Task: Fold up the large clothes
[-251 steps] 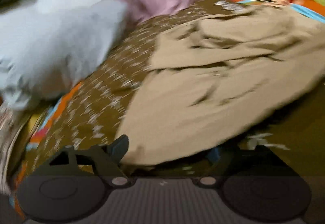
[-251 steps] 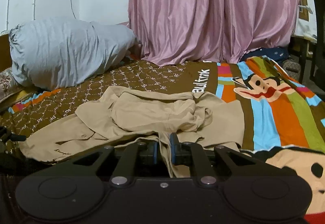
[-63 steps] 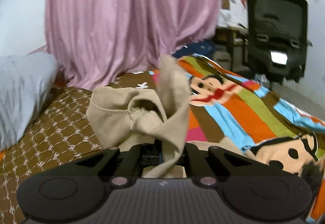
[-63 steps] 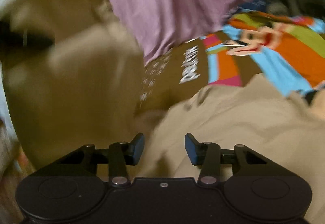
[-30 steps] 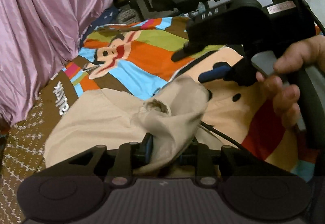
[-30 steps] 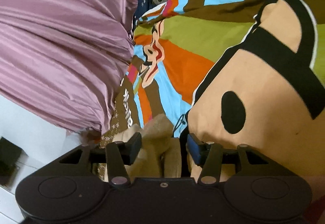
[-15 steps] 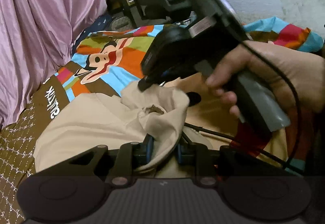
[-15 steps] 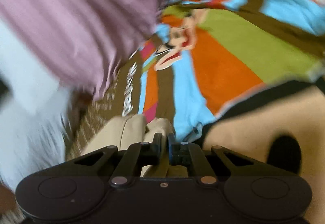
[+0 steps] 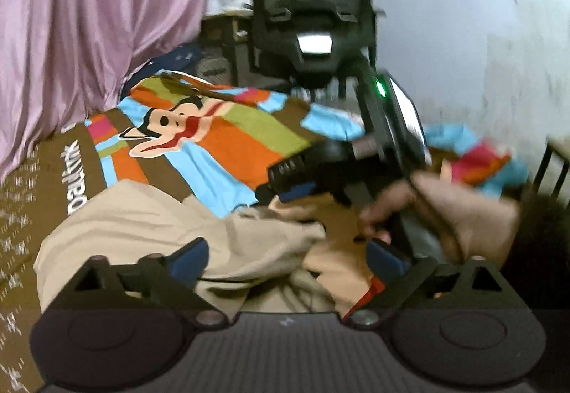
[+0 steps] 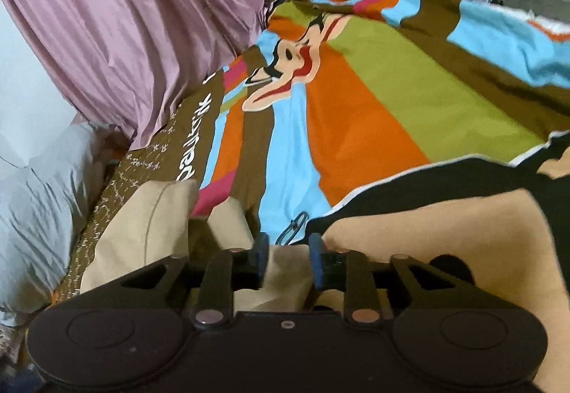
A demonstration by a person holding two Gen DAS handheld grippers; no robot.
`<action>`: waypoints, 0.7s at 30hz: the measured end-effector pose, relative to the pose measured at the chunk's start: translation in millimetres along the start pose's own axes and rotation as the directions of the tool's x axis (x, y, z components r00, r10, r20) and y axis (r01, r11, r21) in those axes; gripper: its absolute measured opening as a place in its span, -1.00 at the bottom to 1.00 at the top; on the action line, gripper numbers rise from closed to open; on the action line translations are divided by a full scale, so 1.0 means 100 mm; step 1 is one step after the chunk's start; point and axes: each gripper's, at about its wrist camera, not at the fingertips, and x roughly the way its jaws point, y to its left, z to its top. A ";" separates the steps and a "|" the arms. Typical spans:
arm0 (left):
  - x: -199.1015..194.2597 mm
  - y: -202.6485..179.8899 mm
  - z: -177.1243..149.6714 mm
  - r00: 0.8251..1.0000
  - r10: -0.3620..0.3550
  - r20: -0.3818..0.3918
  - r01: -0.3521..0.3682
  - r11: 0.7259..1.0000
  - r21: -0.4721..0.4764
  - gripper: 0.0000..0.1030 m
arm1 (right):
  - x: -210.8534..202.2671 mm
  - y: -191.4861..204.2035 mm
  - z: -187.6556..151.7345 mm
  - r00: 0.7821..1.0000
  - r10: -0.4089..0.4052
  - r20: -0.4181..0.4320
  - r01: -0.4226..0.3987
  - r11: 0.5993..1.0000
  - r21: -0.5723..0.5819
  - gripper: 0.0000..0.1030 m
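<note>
Right now one beige garment lies bunched on the bedspread, directly ahead of and beneath both grippers. From the left wrist view, the left gripper tilts down over the cloth with its jaws spread wide and opening; the fabric lies between the two blue pads without either pad pressing on it, so the garment is released on that side. Just beyond it and to its right, the person's right hand is wrapped around the handle of the right gripper, whose tips point down at the garment's near fold; a green light glows on that unit.

From the right wrist view, the right gripper also angles down, its jaws partly apart and opening, with a fold of beige cloth between the pads; neither pad visibly clamps it.

Counted: one garment, two grippers, one hand in view, one pink curtain beyond the bed, one grey pillow to the left, one black office chair. Upside-down white lettering on the bedspread's brown band cannot be read for certain.
</note>
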 end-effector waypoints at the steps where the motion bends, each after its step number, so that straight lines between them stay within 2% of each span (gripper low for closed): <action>1: -0.08 0.07 0.02 1.000 -0.004 0.014 0.005 0.999 -0.034 0.94 | -0.03 0.02 0.01 1.000 -0.009 0.012 0.009 1.000 -0.013 -0.28; 4: -0.35 0.30 0.07 0.998 0.018 0.064 -0.009 0.990 -0.139 0.99 | -0.10 0.09 0.02 0.999 -0.017 0.036 0.018 0.999 -0.032 -0.12; 6: -0.53 0.49 0.05 0.994 0.054 0.097 -0.032 0.975 -0.221 0.99 | -0.18 0.16 0.02 0.998 -0.013 0.060 0.016 0.999 -0.049 0.04; 9: -0.69 0.79 0.00 0.986 0.147 0.072 -0.115 0.936 -0.333 0.99 | -0.34 0.30 -0.02 0.994 0.027 0.107 -0.015 0.994 -0.108 0.43; 12: -0.72 1.11 -0.13 0.967 0.256 -0.015 -0.236 0.869 -0.435 0.99 | -0.49 0.51 -0.11 0.987 0.082 0.137 -0.055 0.980 -0.190 0.52; 13: -0.71 1.22 -0.20 0.955 0.289 -0.062 -0.283 0.834 -0.473 0.99 | -0.55 0.57 -0.14 0.985 0.100 0.142 -0.067 0.974 -0.217 0.54; 15: -0.68 1.37 -0.30 0.942 0.307 -0.133 -0.330 0.786 -0.523 0.99 | -0.62 0.70 -0.21 0.981 0.124 0.150 -0.081 0.960 -0.269 0.57; 16: -0.67 1.46 -0.38 0.942 0.297 -0.155 -0.332 0.765 -0.552 0.99 | -0.64 0.77 -0.26 0.980 0.128 0.151 -0.079 0.951 -0.298 0.57; 19: -0.64 1.56 -0.52 0.948 0.268 -0.174 -0.318 0.734 -0.600 0.99 | -0.68 0.90 -0.39 0.983 0.112 0.146 -0.055 0.936 -0.346 0.56; 21: -0.60 1.57 -0.57 0.947 0.261 -0.186 -0.320 0.731 -0.602 0.99 | -0.68 0.92 -0.44 0.988 0.097 0.124 -0.048 0.936 -0.349 0.49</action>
